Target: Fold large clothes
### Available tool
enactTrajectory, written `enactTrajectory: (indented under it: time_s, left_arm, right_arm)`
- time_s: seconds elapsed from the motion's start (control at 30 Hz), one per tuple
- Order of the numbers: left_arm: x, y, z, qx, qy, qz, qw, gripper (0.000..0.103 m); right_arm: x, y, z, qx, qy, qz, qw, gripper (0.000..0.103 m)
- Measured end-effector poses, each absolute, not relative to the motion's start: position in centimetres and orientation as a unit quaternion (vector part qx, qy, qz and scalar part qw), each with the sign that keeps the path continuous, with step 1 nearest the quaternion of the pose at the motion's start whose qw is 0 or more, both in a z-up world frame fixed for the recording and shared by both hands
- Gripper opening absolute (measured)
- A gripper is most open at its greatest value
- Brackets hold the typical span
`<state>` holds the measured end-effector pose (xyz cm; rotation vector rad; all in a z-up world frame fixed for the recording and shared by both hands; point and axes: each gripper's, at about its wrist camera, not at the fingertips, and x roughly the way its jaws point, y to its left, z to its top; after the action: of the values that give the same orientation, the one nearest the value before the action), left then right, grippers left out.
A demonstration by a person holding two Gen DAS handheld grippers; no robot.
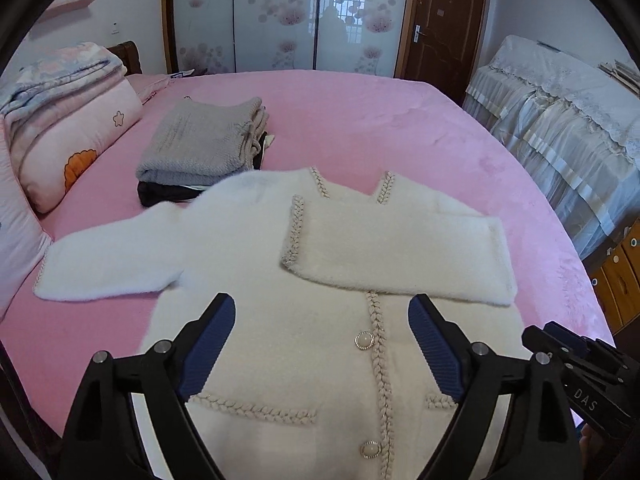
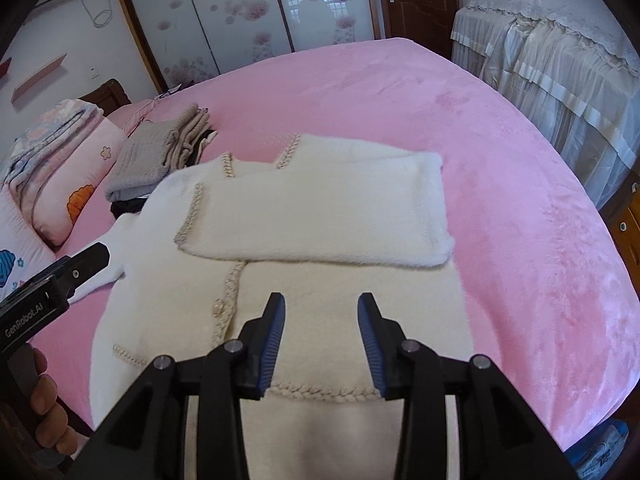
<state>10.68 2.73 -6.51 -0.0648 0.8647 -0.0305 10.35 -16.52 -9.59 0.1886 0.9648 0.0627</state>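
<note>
White cardigan [image 1: 304, 320] flat on pink bed [image 1: 360, 120], one sleeve [image 1: 400, 252] folded across chest, other sleeve [image 1: 108, 264] out at 9 o'clock, not folded yet; left tool [image 1: 322, 344] spread wide, empty; right tool [image 2: 322, 340] half spread, empty; folded pile [image 1: 200, 140] at 11 o'clock

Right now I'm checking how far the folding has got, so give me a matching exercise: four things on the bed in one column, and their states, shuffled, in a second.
Things:
1. White cardigan's right-hand sleeve
2. White cardigan's left-hand sleeve
3. Grey sweater
4. Left tongs

States:
A. Folded, on top of a stack of clothes
B. Open, nothing between them
C. Stretched out flat on the pink bedspread
D. Folded across the cardigan's chest

Pairs: 1-D, 2-C, 3-A, 4-B
</note>
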Motion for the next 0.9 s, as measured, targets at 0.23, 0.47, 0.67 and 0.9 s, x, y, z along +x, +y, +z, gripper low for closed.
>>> enactTrajectory:
  time_s: [0.23,0.47,0.67,0.9]
  left_arm:
    - [5.8,6.6,-3.4,-0.037,0.397,0.022,0.917,0.101]
    - [3.7,12.0,-2.8,-0.062,0.378,0.063,0.922,0.103]
    - [4.3,18.7,-3.8,-0.1,0.377,0.116,0.914,0.103]
    - [6.6,27.2,-6.2,-0.137,0.38,0.195,0.894,0.103]
  right_arm:
    - [8.1,-12.6,-7.0,0.103,0.447,0.066,0.886,0.056]
    - [7.7,-7.4,-4.9,0.066,0.429,0.089,0.896,0.056]
    - [8.4,-1.4,-4.0,0.017,0.415,0.12,0.902,0.056]
    - [11.9,5.6,-3.8,-0.006,0.4,0.161,0.902,0.056]
